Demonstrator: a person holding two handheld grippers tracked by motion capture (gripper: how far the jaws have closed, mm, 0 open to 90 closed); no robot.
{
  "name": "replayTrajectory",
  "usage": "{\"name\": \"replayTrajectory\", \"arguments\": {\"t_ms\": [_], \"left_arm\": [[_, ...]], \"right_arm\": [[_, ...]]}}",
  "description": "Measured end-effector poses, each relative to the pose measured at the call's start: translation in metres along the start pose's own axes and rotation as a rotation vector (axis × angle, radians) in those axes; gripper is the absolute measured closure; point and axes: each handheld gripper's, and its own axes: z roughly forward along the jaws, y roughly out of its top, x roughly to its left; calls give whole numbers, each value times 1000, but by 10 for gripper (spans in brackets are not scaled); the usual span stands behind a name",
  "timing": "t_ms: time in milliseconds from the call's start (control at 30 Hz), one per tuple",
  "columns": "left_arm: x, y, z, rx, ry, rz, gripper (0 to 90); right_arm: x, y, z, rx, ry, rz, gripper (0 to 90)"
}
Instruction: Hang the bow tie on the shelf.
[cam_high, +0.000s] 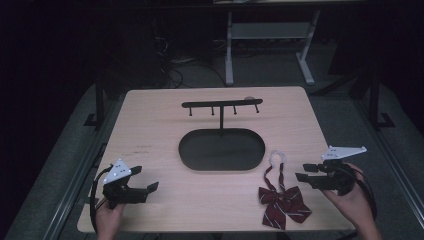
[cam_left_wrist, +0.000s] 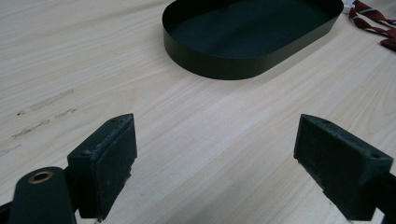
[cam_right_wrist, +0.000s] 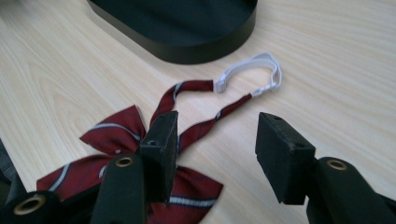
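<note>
A dark red striped bow tie (cam_high: 283, 201) with a white elastic neck loop (cam_high: 277, 158) lies flat on the table near the front right. In the right gripper view the bow tie (cam_right_wrist: 116, 140) spreads under and left of the jaws, its white loop (cam_right_wrist: 261, 70) farther off. My right gripper (cam_high: 304, 172) hovers open just right of the tie, nothing between its jaws. A black stand with an oval tray base (cam_high: 222, 150) and a bar of hooks (cam_high: 221, 104) sits mid-table. My left gripper (cam_high: 144, 181) is open at the front left, over bare wood (cam_left_wrist: 210, 154).
The wooden table (cam_high: 150, 125) has faint scuff marks (cam_left_wrist: 42, 114) at its left. The black oval base (cam_left_wrist: 243, 32) lies ahead of the left gripper. Beyond the table stand white desk legs (cam_high: 229, 50) and cables on a dark floor.
</note>
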Motion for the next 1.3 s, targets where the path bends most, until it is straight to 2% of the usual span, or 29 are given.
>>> {"name": "replayTrajectory", "arguments": {"t_ms": [233,367,733,867,1067,1200,1300], "left_arm": [[0,0,0,1,-1,15,131],[0,1,-1,-1,-1,15,131],[0,0,0,-3,-1,9,131],[0,0,-1,-6,-1,7,131],[0,0,-2,-9,0,4,131],[1,0,-1,-6,1,4,131],[1,0,-1,-5,0,6,131]], "right_arm": [[1,20,4,34,-13,-40,502],[2,34,14,59,13,-38,504],[-3,55,33,115,23,-66,512],[-8,61,40,128,33,-56,518],[-20,67,52,172,6,-28,522],[-27,69,57,178,1,-15,532],[-33,71,65,188,-4,14,552]]}}
